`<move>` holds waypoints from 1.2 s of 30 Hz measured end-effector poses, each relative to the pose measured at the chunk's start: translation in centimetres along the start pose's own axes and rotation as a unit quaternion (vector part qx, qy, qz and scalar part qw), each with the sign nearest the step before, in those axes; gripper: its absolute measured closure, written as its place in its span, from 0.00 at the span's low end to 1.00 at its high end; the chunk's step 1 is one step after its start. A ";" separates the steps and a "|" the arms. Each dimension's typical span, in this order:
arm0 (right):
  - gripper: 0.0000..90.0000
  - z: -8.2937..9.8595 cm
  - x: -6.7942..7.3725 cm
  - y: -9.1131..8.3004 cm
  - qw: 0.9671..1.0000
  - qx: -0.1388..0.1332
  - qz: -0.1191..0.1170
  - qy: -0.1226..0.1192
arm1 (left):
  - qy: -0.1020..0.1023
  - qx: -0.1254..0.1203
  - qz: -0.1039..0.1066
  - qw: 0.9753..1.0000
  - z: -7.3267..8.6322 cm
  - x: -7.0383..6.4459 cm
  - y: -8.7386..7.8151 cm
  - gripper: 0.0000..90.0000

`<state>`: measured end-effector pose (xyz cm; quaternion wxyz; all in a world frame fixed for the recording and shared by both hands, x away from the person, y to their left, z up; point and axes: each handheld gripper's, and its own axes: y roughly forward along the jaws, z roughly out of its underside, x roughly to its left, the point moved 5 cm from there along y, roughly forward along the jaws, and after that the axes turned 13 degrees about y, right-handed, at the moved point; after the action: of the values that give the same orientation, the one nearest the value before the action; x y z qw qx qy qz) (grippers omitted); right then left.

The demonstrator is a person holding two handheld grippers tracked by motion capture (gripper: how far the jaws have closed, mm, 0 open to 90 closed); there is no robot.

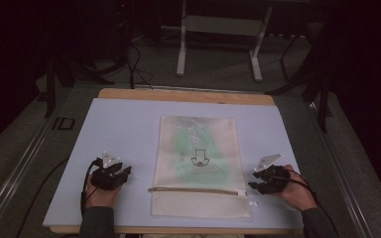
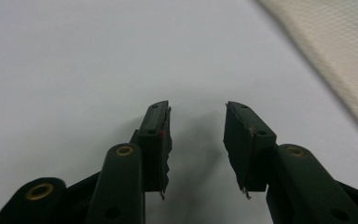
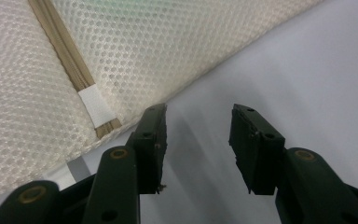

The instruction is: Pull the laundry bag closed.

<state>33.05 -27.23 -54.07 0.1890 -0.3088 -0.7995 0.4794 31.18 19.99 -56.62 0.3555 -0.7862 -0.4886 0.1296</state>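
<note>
So the mesh bag lay untouched, left gripper at its 9 o'clock, right gripper at 3, both jaws spread; next move probably needed pinching its zipper end

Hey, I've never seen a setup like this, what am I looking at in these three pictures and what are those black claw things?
A person sits at a table and holds a handheld black two-jaw tool in each hand: the left gripper and the right gripper. The wide picture comes from a camera above the table. The other two come from cameras riding on each gripper, looking along its jaws. On the pale blue-grey mat lies a flat cream mesh zip bag with something green showing faintly through it. The right gripper's jaws sit beside the bag's edge, near the tan zipper strip. Both pairs of jaws stand apart and hold nothing.
</note>
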 end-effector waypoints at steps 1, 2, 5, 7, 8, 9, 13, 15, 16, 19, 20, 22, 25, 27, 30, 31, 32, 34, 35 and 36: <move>0.62 0.0 0.0 0.0 1.000 0.000 0.000 0.000 | 0.000 0.000 0.000 1.000 0.0 0.0 0.0 0.67; 0.61 -0.1 0.0 0.0 1.000 0.006 -0.006 0.000 | 0.004 -0.006 0.008 1.000 -0.2 -0.2 -0.1 0.67; 0.62 -0.3 0.1 0.0 1.000 0.015 -0.008 -0.002 | 0.009 -0.010 0.011 1.000 -0.3 -0.4 -0.2 0.67; 0.62 -0.3 0.2 0.1 1.000 0.015 -0.008 -0.001 | 0.013 -0.012 0.015 1.000 -0.3 -0.5 -0.2 0.67; 0.62 -0.4 0.4 0.3 1.000 0.019 -0.010 -0.004 | 0.016 -0.012 0.017 1.000 -0.3 -0.6 -0.2 0.67; 0.62 -0.4 0.4 0.3 1.000 0.019 -0.010 -0.004 | 0.016 -0.012 0.017 1.000 -0.3 -0.6 -0.2 0.67; 0.61 -0.6 0.9 0.4 1.000 0.022 -0.016 -0.015 | 0.019 -0.008 0.026 0.999 -0.3 -0.9 -0.2 0.68; 0.61 -1.0 1.4 0.1 0.999 0.021 -0.014 -0.022 | 0.021 -0.008 0.032 0.999 -0.3 -1.0 -0.2 0.69; 0.61 -1.1 1.5 0.1 0.999 0.020 -0.014 -0.025 | 0.027 -0.008 0.034 0.999 -0.3 -1.1 -0.2 0.69; 0.62 -1.4 1.8 -0.1 0.999 0.020 -0.014 -0.029 | 0.031 -0.009 0.033 0.999 -0.4 -1.2 -0.3 0.69; 0.62 -1.7 2.1 -0.3 0.999 0.019 -0.015 -0.035 | 0.032 -0.010 0.031 0.999 -0.4 -1.2 -0.4 0.69; 0.62 -1.9 2.4 -0.4 0.999 0.017 -0.020 -0.038 | 0.034 -0.011 0.028 0.999 -0.5 -1.3 -0.4 0.69; 0.62 -2.4 2.9 -0.5 0.999 0.013 -0.027 -0.044 | 0.034 -0.009 0.028 0.999 -0.4 -1.3 -0.4 0.69; 0.62 -2.6 3.0 -0.5 0.998 0.011 -0.027 -0.048 | 0.034 -0.010 0.031 0.999 -0.4 -1.3 -0.4 0.69; 0.61 -3.1 3.6 -0.4 0.998 0.007 -0.029 -0.056 | 0.035 -0.011 0.032 0.999 -0.5 -1.3 -0.4 0.69; 0.61 -3.5 4.0 -0.3 0.997 0.003 -0.034 -0.063 | 0.037 -0.014 0.034 0.999 -0.5 -1.4 -0.5 0.69; 0.61 -3.7 4.2 -0.2 0.997 0.004 -0.036 -0.067 | 0.041 -0.014 0.036 0.998 -0.5 -1.4 -0.5 0.69; 0.61 -3.9 4.4 -0.1 0.997 0.004 -0.036 -0.070 | 0.044 -0.016 0.038 0.998 -0.6 -1.5 -0.5 0.69; 0.62 -4.0 4.6 0.0 0.997 0.004 -0.038 -0.071 | 0.050 -0.015 0.037 0.998 -0.6 -1.7 -0.5 0.69; 0.62 -4.0 4.6 0.0 0.997 0.004 -0.038 -0.071 | 0.050 -0.015 0.037 0.998 -0.6 -1.7 -0.5 0.69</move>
<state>32.07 -21.48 -52.18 0.1513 -0.2430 -0.8201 0.4955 30.33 18.43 -56.07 0.3626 -0.8143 -0.4430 0.0957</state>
